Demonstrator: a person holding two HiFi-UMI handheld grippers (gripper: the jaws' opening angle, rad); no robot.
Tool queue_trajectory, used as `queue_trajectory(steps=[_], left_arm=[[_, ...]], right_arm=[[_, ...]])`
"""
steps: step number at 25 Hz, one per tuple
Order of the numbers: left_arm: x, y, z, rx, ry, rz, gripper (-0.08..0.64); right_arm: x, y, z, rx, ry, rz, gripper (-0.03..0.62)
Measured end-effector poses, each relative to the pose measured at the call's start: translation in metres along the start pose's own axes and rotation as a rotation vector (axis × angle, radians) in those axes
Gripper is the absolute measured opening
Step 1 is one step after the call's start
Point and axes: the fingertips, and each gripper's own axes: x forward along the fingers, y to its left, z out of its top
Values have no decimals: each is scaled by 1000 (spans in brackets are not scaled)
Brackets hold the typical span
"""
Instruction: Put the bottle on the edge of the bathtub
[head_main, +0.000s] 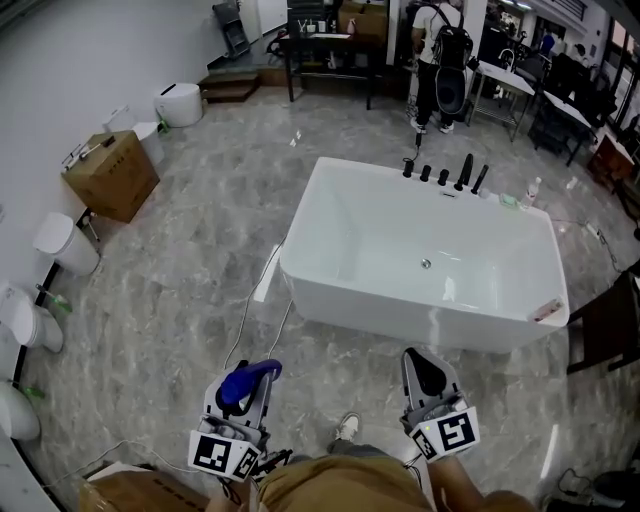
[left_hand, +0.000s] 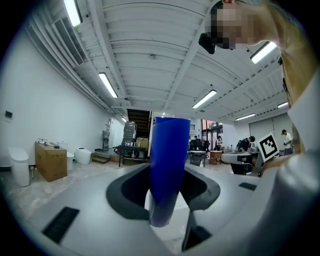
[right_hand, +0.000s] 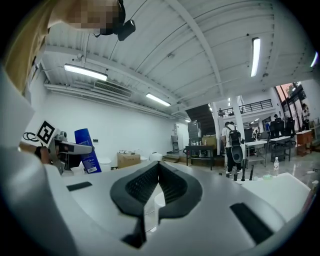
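Observation:
A blue bottle (head_main: 247, 381) stands upright in my left gripper (head_main: 240, 398), whose jaws are shut on it; in the left gripper view the bottle (left_hand: 168, 167) fills the middle between the jaws. The same bottle (right_hand: 88, 151) shows at the left of the right gripper view. My right gripper (head_main: 428, 378) holds nothing and its jaws are closed together. The white bathtub (head_main: 330, 292) lies ahead on the grey marble floor, its near rim a short way beyond both grippers. Black taps (head_main: 443, 174) line its far rim.
A cardboard box (head_main: 110, 175) and white toilets (head_main: 60, 244) stand along the left wall. A person with a backpack (head_main: 438, 62) stands behind the tub by dark tables (head_main: 325, 45). A dark chair (head_main: 608, 325) is at the right. A small clear bottle (head_main: 532, 190) rests on the tub's far corner.

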Motion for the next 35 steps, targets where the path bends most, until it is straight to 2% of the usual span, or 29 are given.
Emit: queue_trajectory(steps=[8,19,26,35], left_arm=[[48,-10,8,25,8,46,158],[83,-6,6,68,28,65,158],[101,6,-5,61,41,29,158],[143,43,-33,38,65,-45,158]], right_arm=[[26,-42,-3,25,-11,54,5],[45,-51,-6,30,-7,106,5],[55,-57,-16,20,28,72,5],[106,-53,-30,-17,101,51,5]])
